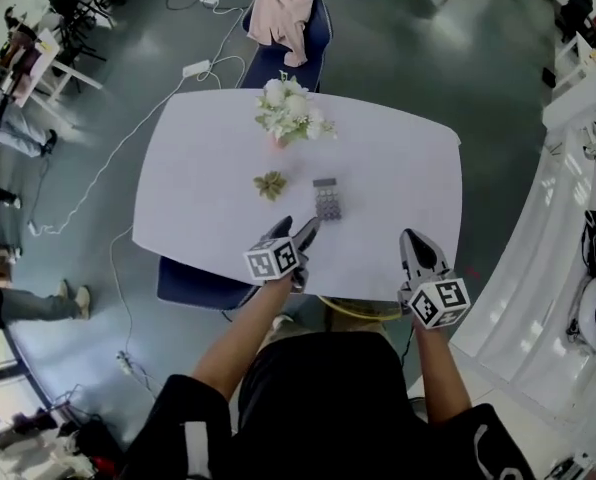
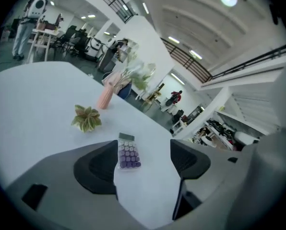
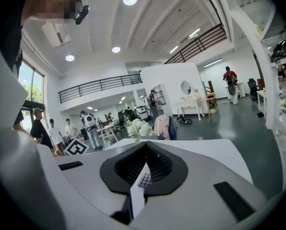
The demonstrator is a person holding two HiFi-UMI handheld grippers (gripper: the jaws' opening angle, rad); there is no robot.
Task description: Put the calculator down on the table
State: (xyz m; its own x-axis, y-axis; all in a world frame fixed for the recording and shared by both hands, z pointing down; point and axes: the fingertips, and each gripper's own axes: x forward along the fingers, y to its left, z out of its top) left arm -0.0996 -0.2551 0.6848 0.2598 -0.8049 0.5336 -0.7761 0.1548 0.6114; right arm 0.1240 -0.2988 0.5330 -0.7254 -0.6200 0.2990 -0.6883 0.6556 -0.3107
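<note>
Already the white table [image 1: 408, 168] is carrying the calculator [image 1: 327, 199], which is lying flat mid-table just past the left gripper [image 1: 298, 232]. That gripper's jaws are standing apart, holding nothing. The right gripper [image 1: 415, 242] is hovering with its jaws together, empty. The calculator is looking light, stiff and slick, so gripping its long edges is seeming best. The left gripper view is showing purple keys and a display, while the head view is leaving them indistinct.

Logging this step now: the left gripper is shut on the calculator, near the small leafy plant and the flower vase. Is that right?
Not quite. The left gripper is open and holds nothing. The left gripper view shows its jaws standing apart, with the calculator lying flat on the table beyond them. The calculator is indeed near the small leafy plant and the flower vase.
</note>
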